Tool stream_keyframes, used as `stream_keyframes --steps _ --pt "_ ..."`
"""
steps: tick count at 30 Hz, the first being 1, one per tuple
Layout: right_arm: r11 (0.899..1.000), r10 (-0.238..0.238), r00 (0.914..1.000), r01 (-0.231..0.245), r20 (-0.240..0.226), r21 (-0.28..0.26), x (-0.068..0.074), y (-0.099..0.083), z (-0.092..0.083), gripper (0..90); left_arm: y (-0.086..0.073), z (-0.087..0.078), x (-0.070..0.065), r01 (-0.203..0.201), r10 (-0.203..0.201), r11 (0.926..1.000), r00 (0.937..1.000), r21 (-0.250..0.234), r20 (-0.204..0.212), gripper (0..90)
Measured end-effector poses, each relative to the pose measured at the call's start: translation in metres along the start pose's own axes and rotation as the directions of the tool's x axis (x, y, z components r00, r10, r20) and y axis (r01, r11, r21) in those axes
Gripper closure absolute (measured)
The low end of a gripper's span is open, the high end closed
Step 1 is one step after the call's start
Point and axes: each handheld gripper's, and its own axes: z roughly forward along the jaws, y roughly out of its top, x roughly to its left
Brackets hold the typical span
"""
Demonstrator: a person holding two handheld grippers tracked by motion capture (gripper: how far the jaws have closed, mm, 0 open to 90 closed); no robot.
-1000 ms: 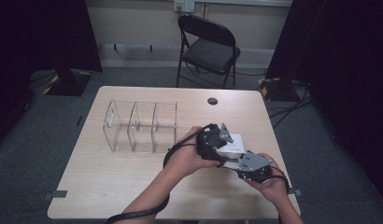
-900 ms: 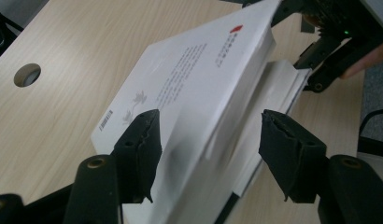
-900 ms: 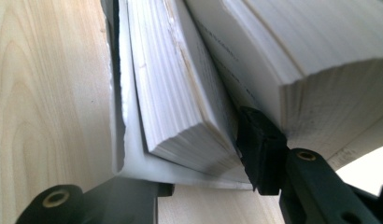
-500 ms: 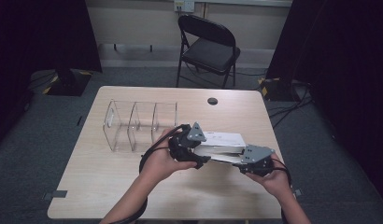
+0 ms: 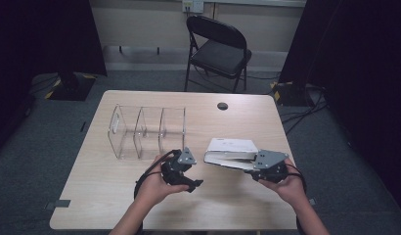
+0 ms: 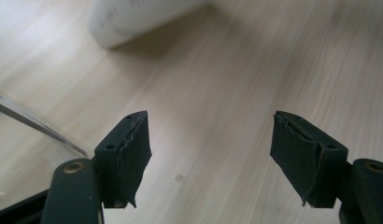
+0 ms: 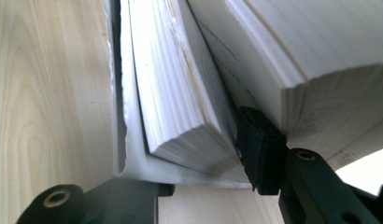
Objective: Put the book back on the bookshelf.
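On the pale wood table (image 5: 115,196), before one black folding chair (image 5: 215,49), one clear rack (image 5: 147,131) stands; right of it, the right gripper (image 5: 255,164) pinches one white book (image 5: 230,149); the left gripper (image 5: 189,182), jaws just spreading, holds nothing.

faint dark print on the white book (image 5: 231,146) cover, too small to read, blurred print on book pages, no legible text elsewhere

A thick white book (image 5: 231,152) lies partly open, tilted above the tabletop.
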Motion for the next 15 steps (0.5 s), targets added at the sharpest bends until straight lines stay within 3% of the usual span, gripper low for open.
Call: stream_keyframes --steps 4,6,11,15 --pt "1.000 -0.010 0.9999 0.010 -0.013 0.014 -0.003 0.003 -0.001 61.1 -0.016 0.010 0.000 0.018 -0.017 0.9992 0.9998 0.036 -0.002 28.4" --pt "1.000 -0.008 0.9998 0.009 -0.019 0.021 -0.006 0.005 -0.002 61.7 -0.023 0.013 -0.001 0.034 -0.034 0.9991 0.9994 0.027 -0.008 28.4" --pt "1.000 0.005 0.9989 -0.004 -0.047 0.024 -0.014 0.007 -0.008 63.3 -0.036 0.020 -0.002 0.027 -0.026 0.9993 0.9995 0.027 -0.017 26.8" --pt "1.000 0.025 0.9977 -0.023 -0.062 0.021 -0.018 0.006 -0.011 63.7 -0.043 0.024 0.000 0.028 -0.028 0.9991 0.9996 0.032 0.000 26.2"
